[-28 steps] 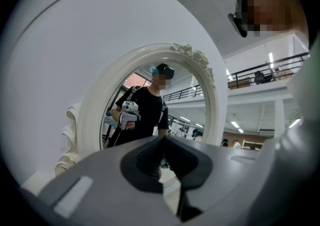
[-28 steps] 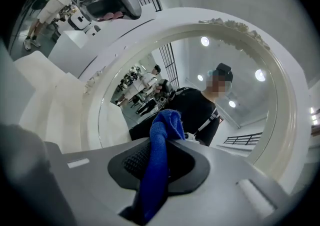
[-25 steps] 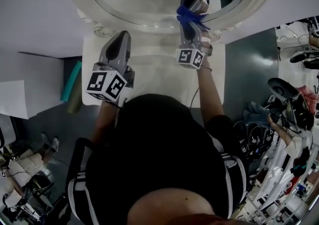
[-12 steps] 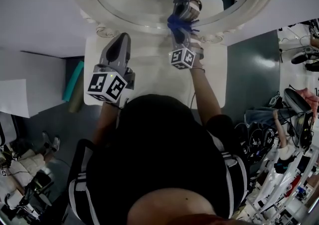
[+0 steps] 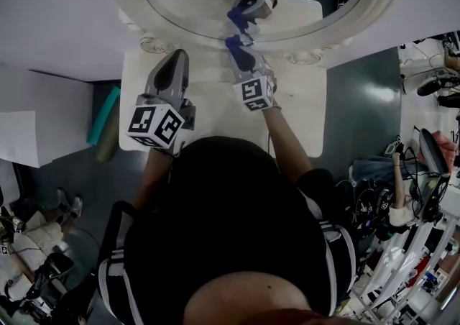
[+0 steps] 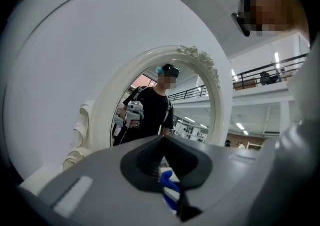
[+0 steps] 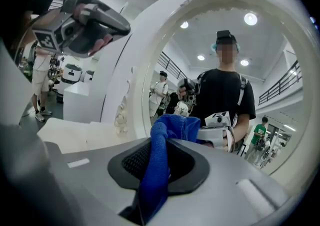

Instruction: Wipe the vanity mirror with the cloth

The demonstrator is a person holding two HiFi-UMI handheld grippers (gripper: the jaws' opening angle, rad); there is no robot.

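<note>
A person at a white vanity table [image 5: 302, 101] presses a blue cloth [image 7: 155, 170] toward the oval vanity mirror [image 5: 187, 0]; the right gripper [image 5: 237, 52] has its jaws clamped on the cloth, which bunches up past the tips so that, by the look of it, fabric rather than hard plastic meets the surface; the cloth sits at the lower rim of the mirror, at or just beside the glass, its blue reflection directly opposite it; the left gripper [image 5: 177, 54] is held low over the table to the left of the working one, jaws drawn together tip to tip with nothing gripped, apparently parked clear of the wiping path; a sliver of blue shows in the slit behind its tips, source unclear; the wipe appears under way, with most of the glass above the cloth yet to be covered.
</note>
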